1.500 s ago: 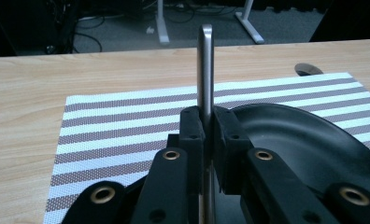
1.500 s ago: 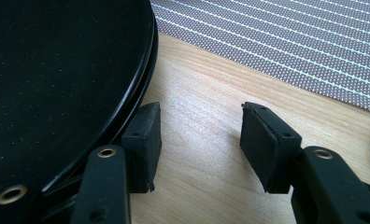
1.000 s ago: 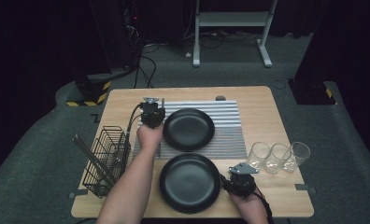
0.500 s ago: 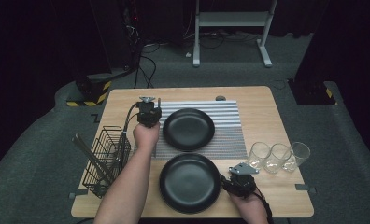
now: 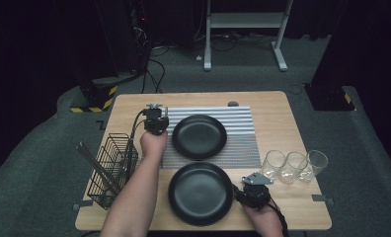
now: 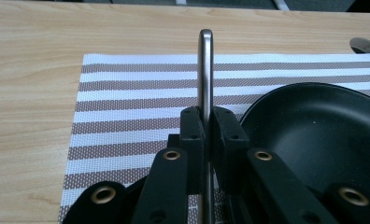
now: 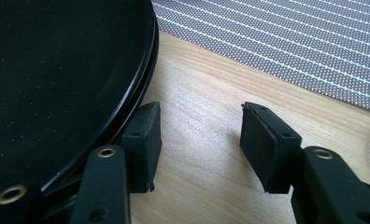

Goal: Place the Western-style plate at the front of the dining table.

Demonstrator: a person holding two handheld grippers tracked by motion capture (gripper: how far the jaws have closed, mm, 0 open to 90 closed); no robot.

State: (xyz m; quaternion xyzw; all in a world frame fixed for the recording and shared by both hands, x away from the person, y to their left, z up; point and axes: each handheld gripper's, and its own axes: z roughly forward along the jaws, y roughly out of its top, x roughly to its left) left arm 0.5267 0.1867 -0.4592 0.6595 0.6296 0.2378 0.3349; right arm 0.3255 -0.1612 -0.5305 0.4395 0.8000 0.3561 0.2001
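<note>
My left gripper (image 6: pixel 206 126) is shut on the flat handle of a silver metal utensil (image 6: pixel 205 70), which sticks out forward over the striped placemat (image 6: pixel 127 107). In the high view this gripper (image 5: pixel 155 120) hovers at the mat's left edge, beside the far black plate (image 5: pixel 199 137). My right gripper (image 7: pixel 199 135) is open over bare wood, with nothing between its pads. Its left pad sits right beside the rim of the near black plate (image 7: pixel 57 70). From above, that gripper (image 5: pixel 253 190) is at the right of the near plate (image 5: pixel 201 193).
Three clear glasses (image 5: pixel 294 165) stand in a row at the table's right edge. A black wire basket (image 5: pixel 112 168) holding long utensils hangs off the left side. The wooden table (image 5: pixel 272 113) has bare room at the back corners.
The left gripper has drifted slightly to the left with the utensil still clamped. The right gripper has stayed put.
</note>
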